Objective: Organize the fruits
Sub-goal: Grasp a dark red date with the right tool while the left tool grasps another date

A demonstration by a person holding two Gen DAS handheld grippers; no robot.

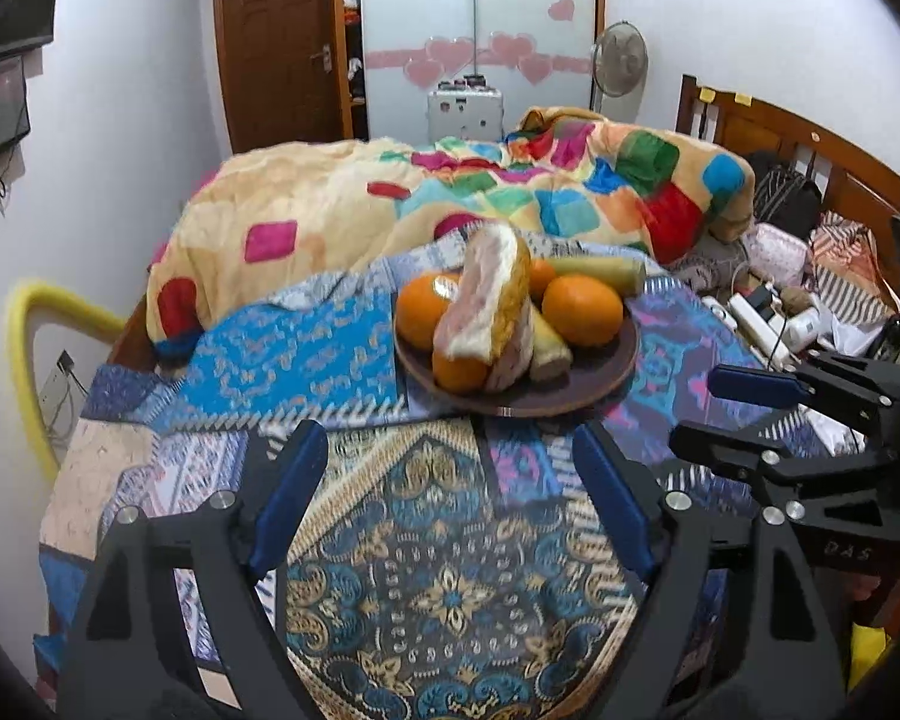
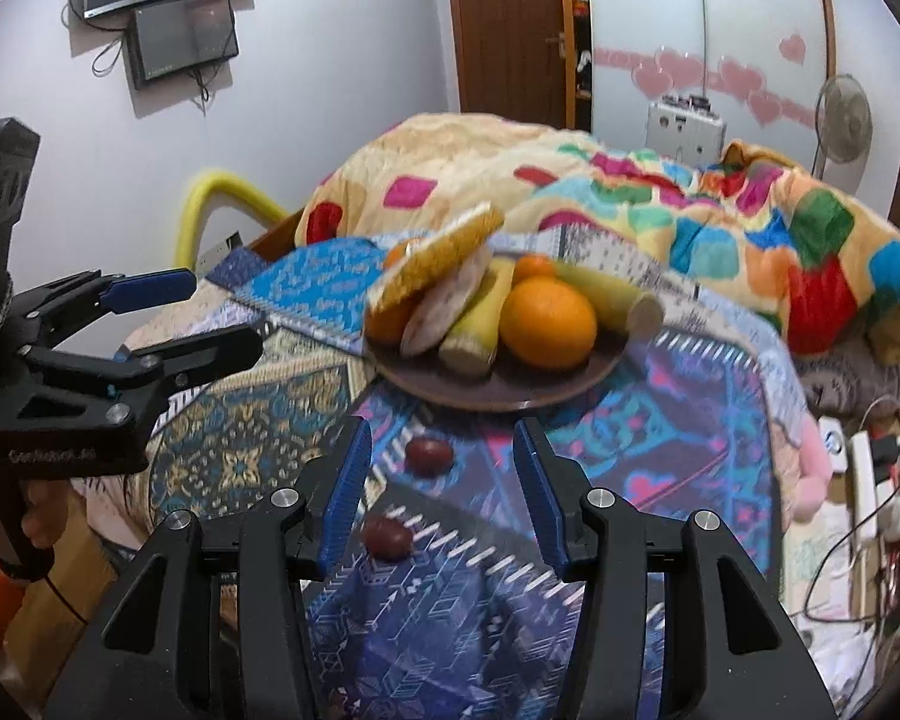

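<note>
The brown plate (image 2: 600, 375) sat on the patterned bedspread (image 1: 450, 540) of the bed and served as the collecting point: oranges (image 2: 547, 321), banana-like pieces (image 2: 474, 324) and a yellow-rinded wedge (image 2: 432, 258) were heaped on it, the wedge leaning across the others, probably because little flat room was left on the plate. Two small dark red fruits lay loose on the cloth on the near side of the plate, one (image 2: 429, 456) just beside its rim, the other (image 2: 387, 537) nearer the camera. These seemed to be what remained to gather.

The right tool (image 2: 444, 492) hovered over that near side, its blue pads partly spread with nothing pinched; the nearer red fruit lay below the left pad. The left tool (image 1: 450, 498) was spread wide and empty, to the left of the plate's near edge.

Open bedspread lay all along the plate's near side, so approach room looked ample. Behind the plate the bunched quilt (image 1: 330, 204) rose close, and right of it cables and clutter (image 1: 774, 312) crowded the bed's edge.
</note>
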